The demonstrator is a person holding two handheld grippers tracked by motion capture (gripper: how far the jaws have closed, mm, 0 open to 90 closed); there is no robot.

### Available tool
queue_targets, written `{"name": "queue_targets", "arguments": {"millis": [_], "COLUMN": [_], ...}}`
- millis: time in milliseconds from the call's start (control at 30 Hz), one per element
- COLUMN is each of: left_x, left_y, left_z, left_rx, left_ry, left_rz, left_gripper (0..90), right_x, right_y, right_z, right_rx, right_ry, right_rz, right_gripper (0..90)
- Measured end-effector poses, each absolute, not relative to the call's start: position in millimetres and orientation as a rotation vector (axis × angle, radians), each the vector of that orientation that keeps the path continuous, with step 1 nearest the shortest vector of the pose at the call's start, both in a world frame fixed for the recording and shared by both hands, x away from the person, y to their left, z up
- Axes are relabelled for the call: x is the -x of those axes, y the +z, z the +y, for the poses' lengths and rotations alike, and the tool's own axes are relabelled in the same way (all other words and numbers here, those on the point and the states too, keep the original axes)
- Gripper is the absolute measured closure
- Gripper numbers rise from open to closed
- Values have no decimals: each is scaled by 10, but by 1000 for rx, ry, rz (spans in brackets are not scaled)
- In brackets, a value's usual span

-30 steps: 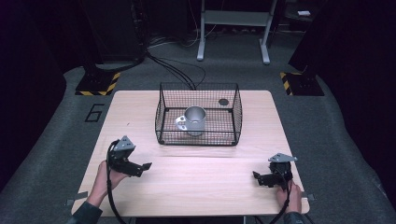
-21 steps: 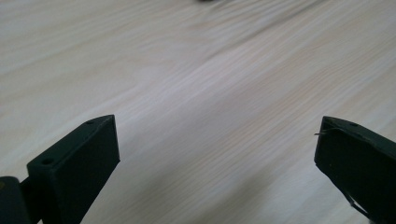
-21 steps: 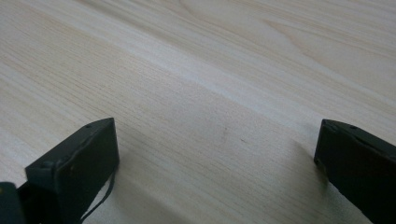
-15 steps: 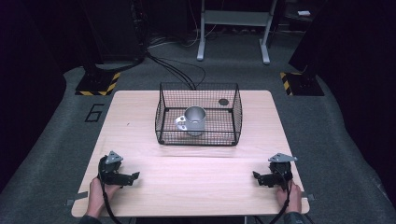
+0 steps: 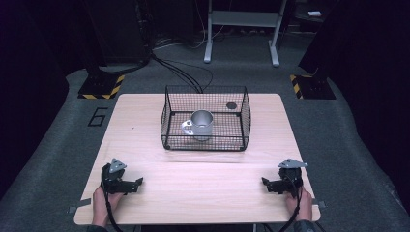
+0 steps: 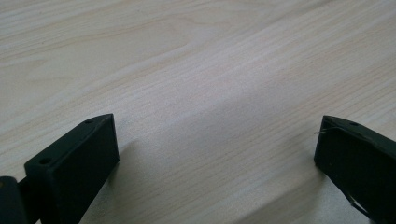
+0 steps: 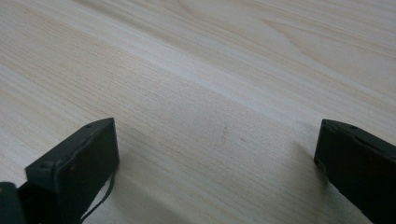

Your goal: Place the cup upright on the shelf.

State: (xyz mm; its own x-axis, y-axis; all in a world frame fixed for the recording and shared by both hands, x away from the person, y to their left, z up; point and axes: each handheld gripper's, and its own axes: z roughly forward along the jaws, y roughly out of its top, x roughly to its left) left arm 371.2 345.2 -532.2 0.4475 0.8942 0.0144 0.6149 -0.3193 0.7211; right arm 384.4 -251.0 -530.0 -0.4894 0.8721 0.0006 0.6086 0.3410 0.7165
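Steel cup (image 5: 201,124) stands upright inside the wire basket (image 5: 244,121) at upper centre of the frame. My left gripper (image 5: 138,182) and right gripper (image 5: 265,182), both wide and empty, sit about equally far below it.

Two hands reach in from the near edge of the bench (image 5: 203,193), each holding tongs low over the wood. The left hand (image 5: 102,199) sits at the near left corner; its left tongs (image 5: 140,182) point right, toward the middle, with a grey plate on top and a cable trailing back past the forearm. The right hand (image 5: 293,197) sits at the near right corner; its right tongs (image 5: 264,182) point left, facing the other pair. In both gripper views the two black jaws stand wide apart with bare wood between them, holding nothing. The two pairs are well apart.
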Motion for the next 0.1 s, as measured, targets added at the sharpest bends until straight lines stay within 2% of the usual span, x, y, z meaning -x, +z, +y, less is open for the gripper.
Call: {"name": "queue_targets", "arguments": {"millis": [100], "left_x": [-3708], "left_y": [-5327], "left_z": [3435], "left_rx": [-2031], "left_ry": [551], "left_rz": [1277], "left_gripper": [0], "right_x": [-3843], "right_y": [-5300], "right_z": [-2510], "right_rx": [-1306], "right_ry": [939], "right_rz": [2225], "right_gripper": [0]}}
